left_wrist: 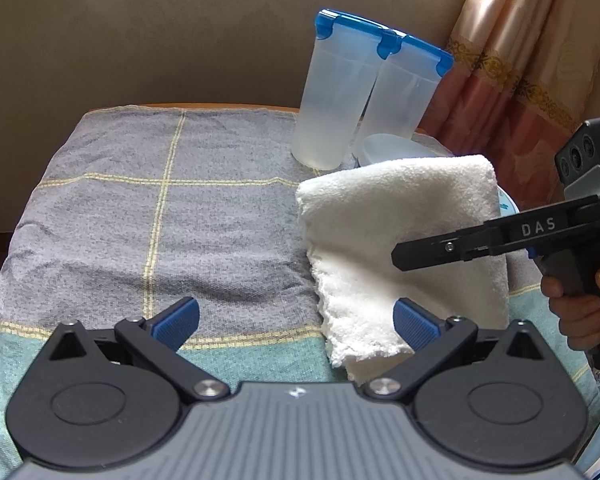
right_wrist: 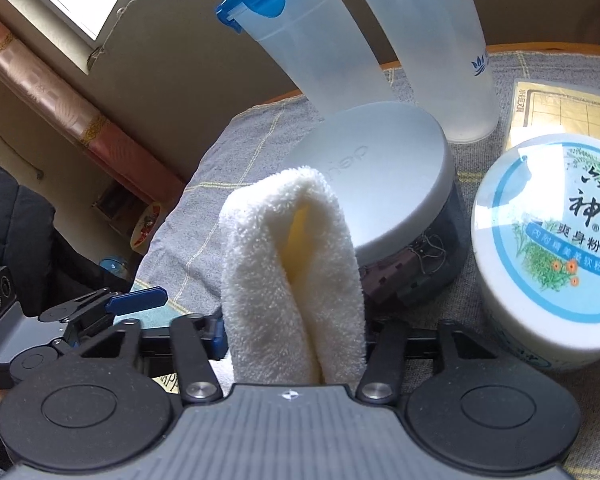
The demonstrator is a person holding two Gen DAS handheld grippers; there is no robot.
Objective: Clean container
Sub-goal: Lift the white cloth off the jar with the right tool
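Two tall frosted containers with blue clip lids (left_wrist: 328, 112) (left_wrist: 404, 96) stand at the back of the table; in the right wrist view they rise behind a round tub with a grey lid (right_wrist: 380, 184). A folded white towel (right_wrist: 292, 264) stands up between the jaws of my right gripper (right_wrist: 294, 340), which is shut on its lower part. In the left wrist view the same towel (left_wrist: 400, 232) bulges up at the right, with the right gripper (left_wrist: 400, 254) reaching in from the side. My left gripper (left_wrist: 296, 324) is open with nothing in it, low over the cloth beside the towel.
A grey checked cloth (left_wrist: 140, 208) covers the table. To the right of the grey-lidded tub sit a white tub with a blue label (right_wrist: 548, 248) and a flat yellow box (right_wrist: 560, 112). A curtain (left_wrist: 520, 60) hangs at the back right. A hand (left_wrist: 580, 308) holds the right gripper's handle.
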